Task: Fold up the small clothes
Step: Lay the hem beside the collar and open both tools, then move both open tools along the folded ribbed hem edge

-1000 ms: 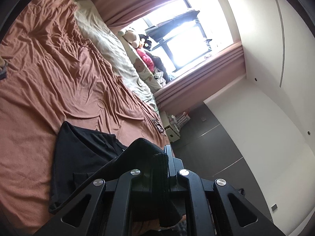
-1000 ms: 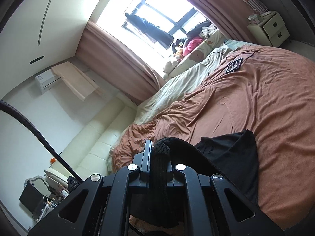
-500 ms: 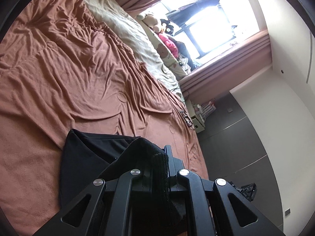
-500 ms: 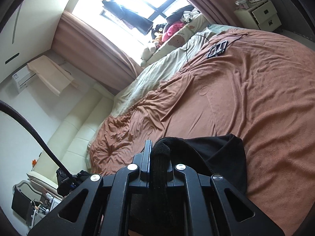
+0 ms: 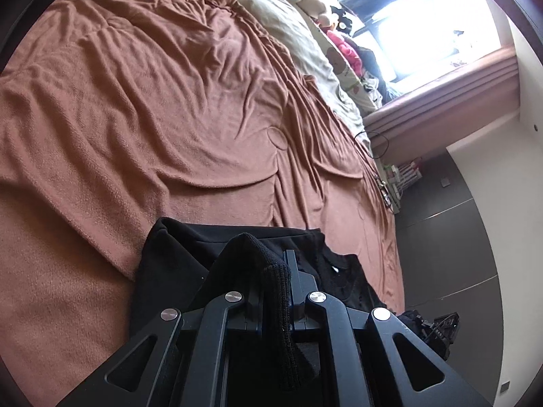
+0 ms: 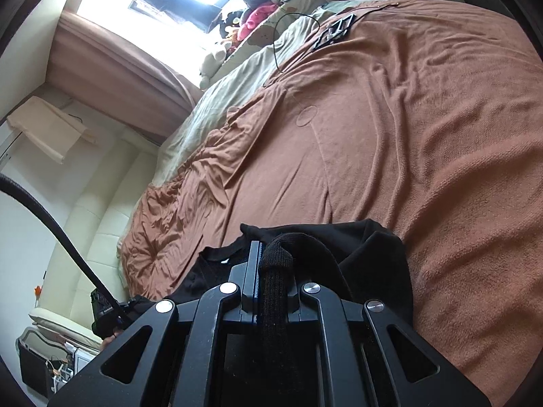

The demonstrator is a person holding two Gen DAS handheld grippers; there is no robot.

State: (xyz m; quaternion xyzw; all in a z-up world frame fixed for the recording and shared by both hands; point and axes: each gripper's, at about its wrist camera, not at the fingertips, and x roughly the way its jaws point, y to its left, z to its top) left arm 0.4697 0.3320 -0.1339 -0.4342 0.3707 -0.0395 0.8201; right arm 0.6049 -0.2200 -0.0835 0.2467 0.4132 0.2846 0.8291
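- The wide bed under its rumpled terracotta-brown fleece blanket (image 5: 163, 108) filled more of both wrist views than a second before; wall and ceiling had slid out of frame, so both tools had tipped down toward the mattress.
- The small black knitted garment (image 5: 176, 271) lay at the near edge of the bed, its far fold spread on the blanket, its near part raised to the tools. It had drawn closer to the cameras and sat flatter than before.
- The left gripper (image 5: 275, 271) was clenched on a ribbed black hem of that garment.
- The right gripper (image 6: 274, 264) was likewise clamped on a ribbed hem, its jaws pressed to the knit on either side.
- To my eye the pair were lowering the held edge over the spread part, a fold about to be laid; letting go remained undone.
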